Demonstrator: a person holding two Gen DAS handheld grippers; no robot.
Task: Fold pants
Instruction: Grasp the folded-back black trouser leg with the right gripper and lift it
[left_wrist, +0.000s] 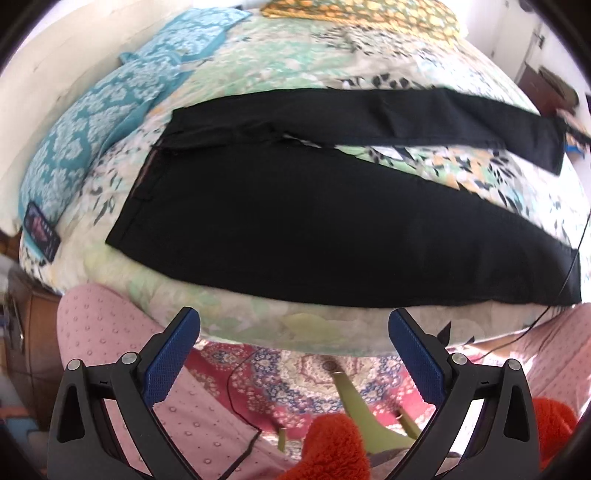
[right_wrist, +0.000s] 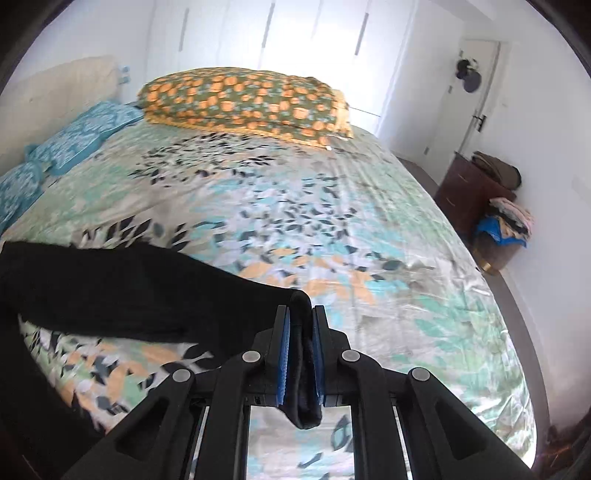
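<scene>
So the black pants (left_wrist: 295, 229) are spread out flat on the bed (right_wrist: 369, 229), waistband toward the teal pillows (left_wrist: 92, 122), legs splayed apart in a V. The right tongs (right_wrist: 300, 325) are clamped on the hem of the far leg, black fabric bunched between the blue pads (right_wrist: 282, 354) and hanging out below them. The left tongs (left_wrist: 293, 350) are wide open with nothing in them, hanging off the near edge of the bed over the person's pink-trousered lap (left_wrist: 110, 350). My guess is the far leg is about to get carried over onto the near one. Main worry: only a small pinch of hem is held, so a fast pull could slip it out or drag the whole garment across the slick floral bedspread, since nothing pins the waistband. There's also a thin black cable (left_wrist: 576, 254) draped near the near leg's end that could snag.
</scene>
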